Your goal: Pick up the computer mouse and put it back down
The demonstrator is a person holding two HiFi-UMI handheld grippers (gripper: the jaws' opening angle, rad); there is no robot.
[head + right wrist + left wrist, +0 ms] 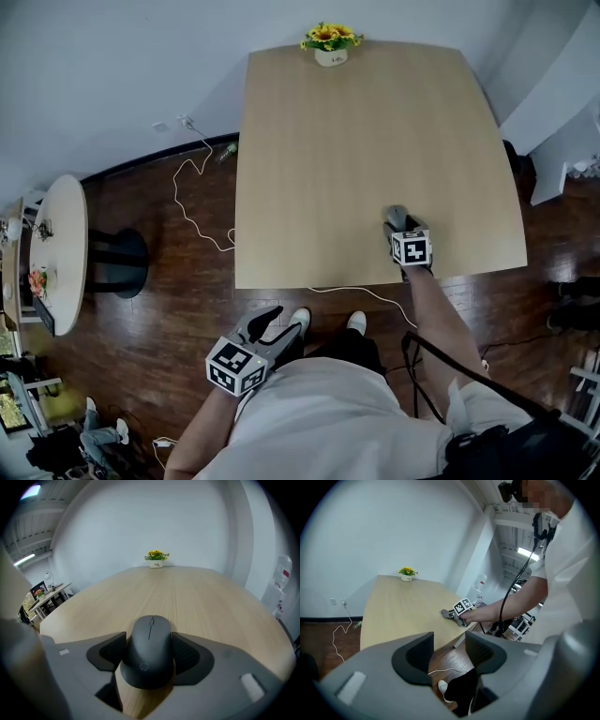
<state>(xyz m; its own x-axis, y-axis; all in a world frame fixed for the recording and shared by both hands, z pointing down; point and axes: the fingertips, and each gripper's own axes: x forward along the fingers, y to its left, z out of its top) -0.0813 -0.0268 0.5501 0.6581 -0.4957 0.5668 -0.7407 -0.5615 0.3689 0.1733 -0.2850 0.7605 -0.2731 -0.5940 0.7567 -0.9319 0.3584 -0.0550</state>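
Two claws: the right gripper (148, 642) is clenching the dark grey, rounded plastic computer mouse (150, 656), both pads pressing its flanks. The left gripper (449, 645) is hanging released, with nothing between its jaws, below the worktop's front edge.
Mouse position: it is sitting near the front edge of the pale wooden worktop (356, 141), toward the right front corner.
Risk: that smooth curved shell is looking slippery. A squeeze on the flanks alone could be letting it squirt forward or tip nose-down. This close to the edge, a slip could be sending it onto the dark wooden floor (159, 319).
Hard to tell: whether the mouse is resting on the wood or hanging just clear. In the head view the black-and-white marker cube (411, 248) is covering most of it.
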